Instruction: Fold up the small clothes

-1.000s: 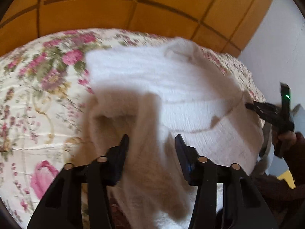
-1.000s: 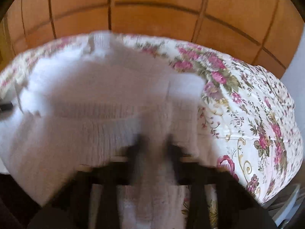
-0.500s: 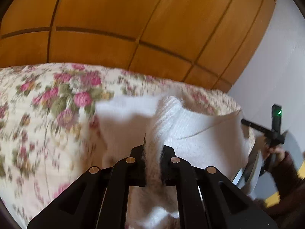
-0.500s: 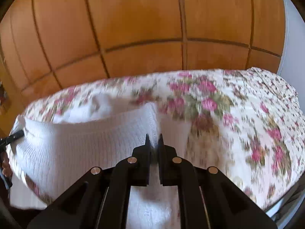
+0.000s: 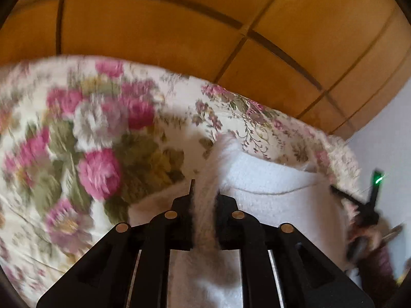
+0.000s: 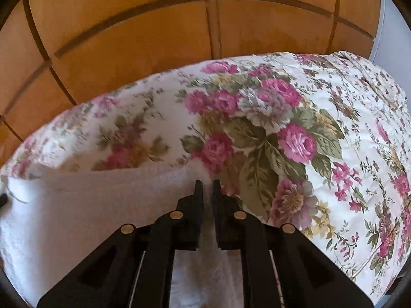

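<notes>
A white knitted garment [image 5: 272, 187] hangs stretched between my two grippers above a floral bed cover [image 5: 97, 138]. My left gripper [image 5: 204, 192] is shut on a bunched corner of it, the fabric rising between its fingers. In the right wrist view my right gripper [image 6: 207, 186] is shut on the opposite corner of the white garment [image 6: 90, 200], which spreads away to the left. The right gripper [image 5: 364, 205] also shows at the far right of the left wrist view, held by a hand.
The floral bed cover [image 6: 295, 141] fills the area ahead and to the right. A wooden panelled wall [image 6: 179, 30] rises behind the bed. A pale wall [image 5: 385, 143] stands at the right, beside the person's dark sleeve [image 5: 377, 267].
Both grippers shut on the garment's corners, then lifted and pulled it back toward me. More of the floral cover is bared, and the garment now spans only the near part of the views.
</notes>
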Demonstrator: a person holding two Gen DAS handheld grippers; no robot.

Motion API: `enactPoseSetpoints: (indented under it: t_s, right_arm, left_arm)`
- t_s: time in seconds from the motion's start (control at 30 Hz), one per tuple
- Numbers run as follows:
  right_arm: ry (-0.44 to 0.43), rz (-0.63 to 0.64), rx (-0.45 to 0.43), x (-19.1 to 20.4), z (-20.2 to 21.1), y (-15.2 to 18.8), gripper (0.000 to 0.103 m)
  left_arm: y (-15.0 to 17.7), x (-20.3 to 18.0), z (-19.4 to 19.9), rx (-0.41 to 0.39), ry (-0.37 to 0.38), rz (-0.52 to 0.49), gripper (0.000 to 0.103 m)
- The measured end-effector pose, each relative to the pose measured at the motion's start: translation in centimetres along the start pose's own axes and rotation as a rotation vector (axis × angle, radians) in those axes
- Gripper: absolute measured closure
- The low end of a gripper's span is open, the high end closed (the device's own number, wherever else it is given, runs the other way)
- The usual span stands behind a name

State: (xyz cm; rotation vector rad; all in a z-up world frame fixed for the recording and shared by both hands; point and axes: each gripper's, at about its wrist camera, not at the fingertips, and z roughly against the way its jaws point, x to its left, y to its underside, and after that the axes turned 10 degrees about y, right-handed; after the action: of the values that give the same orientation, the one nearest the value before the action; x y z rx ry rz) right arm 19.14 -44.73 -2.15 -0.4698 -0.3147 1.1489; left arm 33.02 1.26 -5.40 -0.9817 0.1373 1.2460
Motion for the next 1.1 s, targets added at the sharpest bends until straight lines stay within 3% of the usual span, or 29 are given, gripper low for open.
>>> enactPoseSetpoints:
  t_s: [0.03, 0.07, 0.17, 0.3, 0.4, 0.53, 0.57, 0.6, 0.63, 0.7, 0.87, 0.93, 1.0, 1.03, 1.1]
  right_arm:
    - [0.000, -0.010, -0.006, -0.4, 0.0, 0.1, 0.062]
    - [0.003, -0.021, -0.023, -0.7, 0.5, 0.2, 0.060]
    - [-0.011, 0.002, -0.137, -0.6, 4.2, 0.5, 0.060]
    - [-0.258, 0.157, -0.122, 4.3, 7.4, 1.7, 0.060]
    - [-0.333, 0.287, -0.087, 10.3, 7.3, 3.1, 0.060]
    - [-0.287, 0.400, -0.031, 17.1, 4.7, 4.9, 0.063]
    - [-0.264, 0.416, -0.032, 18.0, 4.2, 5.2, 0.070]
    - [-0.241, 0.431, -0.037, 18.7, 3.8, 5.7, 0.091]
    - [-0.232, 0.432, -0.032, 19.0, 3.6, 5.8, 0.097]
    - [-0.219, 0.432, -0.047, 19.2, 4.2, 5.8, 0.099]
    - [-0.208, 0.392, -0.185, 17.4, 7.8, 3.5, 0.100]
    - [-0.195, 0.359, -0.226, 17.1, 8.3, 2.4, 0.100]
    - [-0.181, 0.329, -0.212, 17.0, 7.4, 1.5, 0.100]
    - [-0.164, 0.331, -0.202, 17.4, 6.3, 1.4, 0.101]
    - [-0.114, 0.338, -0.164, 18.1, 3.9, 1.9, 0.103]
  left_arm:
    - [0.4, 0.7, 0.6, -0.011, -0.004, 0.025, 0.073]
    - [0.8, 1.2, 1.2, -0.016, 0.010, 0.041, 0.072]
    - [2.9, 2.9, 4.0, -0.043, 0.050, 0.077, 0.069]
    - [6.5, 3.4, 7.1, -0.046, 0.130, 0.049, 0.069]
    - [9.0, 3.3, 7.8, -0.019, 0.160, 0.038, 0.069]
    - [11.5, 2.0, 7.7, 0.024, 0.206, 0.001, 0.069]
    - [12.0, 1.7, 7.6, 0.027, 0.212, -0.008, 0.069]
    - [12.4, 1.4, 7.5, 0.031, 0.219, -0.016, 0.069]
    - [12.8, 1.1, 7.3, 0.034, 0.194, -0.029, 0.081]
    - [13.3, 1.0, 7.3, 0.015, 0.169, -0.035, 0.097]
    - [13.2, 1.8, 9.9, -0.113, 0.204, 0.037, 0.099]
    - [12.9, 2.1, 10.5, -0.146, 0.183, 0.046, 0.099]
    - [12.9, 2.8, 10.1, -0.126, 0.148, 0.090, 0.099]
    - [13.1, 3.4, 9.0, -0.085, 0.095, 0.129, 0.099]
    - [13.3, 3.4, 8.1, -0.051, 0.037, 0.118, 0.097]
